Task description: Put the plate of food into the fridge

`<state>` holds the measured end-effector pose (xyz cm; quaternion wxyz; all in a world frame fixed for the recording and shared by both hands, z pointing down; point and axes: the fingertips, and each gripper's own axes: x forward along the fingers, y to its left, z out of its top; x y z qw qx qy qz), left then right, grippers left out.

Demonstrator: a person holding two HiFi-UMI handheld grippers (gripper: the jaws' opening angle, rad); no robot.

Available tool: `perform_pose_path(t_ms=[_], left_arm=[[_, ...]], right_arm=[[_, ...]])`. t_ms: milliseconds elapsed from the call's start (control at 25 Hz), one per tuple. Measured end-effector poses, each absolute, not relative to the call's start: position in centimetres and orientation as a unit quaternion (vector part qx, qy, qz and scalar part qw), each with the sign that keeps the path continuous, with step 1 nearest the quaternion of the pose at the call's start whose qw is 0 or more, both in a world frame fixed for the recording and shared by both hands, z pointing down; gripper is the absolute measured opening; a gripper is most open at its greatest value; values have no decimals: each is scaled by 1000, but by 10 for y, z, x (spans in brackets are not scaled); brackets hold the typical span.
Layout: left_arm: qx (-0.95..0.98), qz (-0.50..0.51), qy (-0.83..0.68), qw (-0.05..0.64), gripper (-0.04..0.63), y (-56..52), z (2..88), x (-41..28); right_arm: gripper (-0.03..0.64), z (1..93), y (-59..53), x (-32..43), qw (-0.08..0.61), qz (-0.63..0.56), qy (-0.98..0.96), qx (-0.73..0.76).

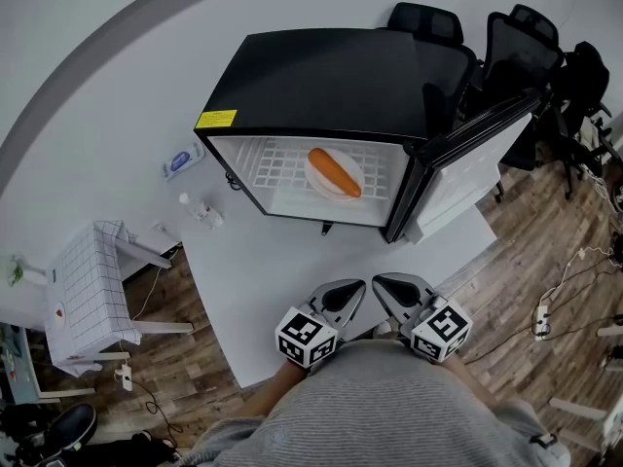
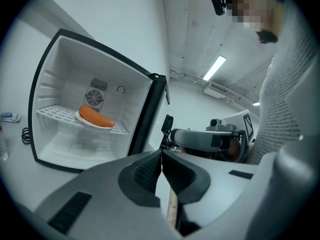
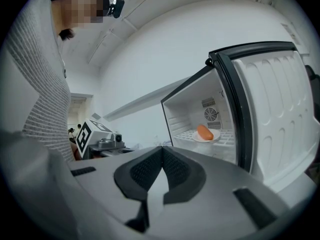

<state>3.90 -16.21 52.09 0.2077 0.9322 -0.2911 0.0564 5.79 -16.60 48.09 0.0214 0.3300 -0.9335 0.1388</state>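
I look down on a white table (image 1: pixel 263 290) with a small black fridge (image 1: pixel 331 76) standing on it, its opening facing me. The fridge door (image 1: pixel 477 154) stands wide open on the fridge's right side, angled out toward a cluster of black office chairs (image 1: pixel 425 22) behind the fridge. Inside the fridge, on the white wire shelf (image 1: pixel 273 163), sits the plate (image 1: pixel 323 185) carrying an orange sausage (image 1: pixel 334 171), a little right of the shelf's middle. Between the fridge's front edge and me lies a bare stretch of table. A small clear bottle (image 1: pixel 200 210) stands on the table just beside the fridge's front left corner.

My two grippers are held low, well in front of the fridge, close against my grey sweater at the table's near edge. The left gripper (image 1: pixel 348 290) and right gripper (image 1: pixel 391 288) sit side by side, nearly touching, tips leaning toward each other and pointing at the fridge. The left gripper's fingers (image 2: pixel 142 171) are pressed together with nothing between them. The right gripper's fingers (image 3: pixel 142 171) are likewise closed and empty. Both gripper views tilt upward and show the fridge's open interior with the plate on its shelf.
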Motion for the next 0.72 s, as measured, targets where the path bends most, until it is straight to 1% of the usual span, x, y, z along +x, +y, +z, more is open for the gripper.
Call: perform_pose_path(t_ms=[720], left_arm=[[932,67,-287,211,11,-160,527,48]], right_arm=[[12,483,-167,67,20,143,-931,334]])
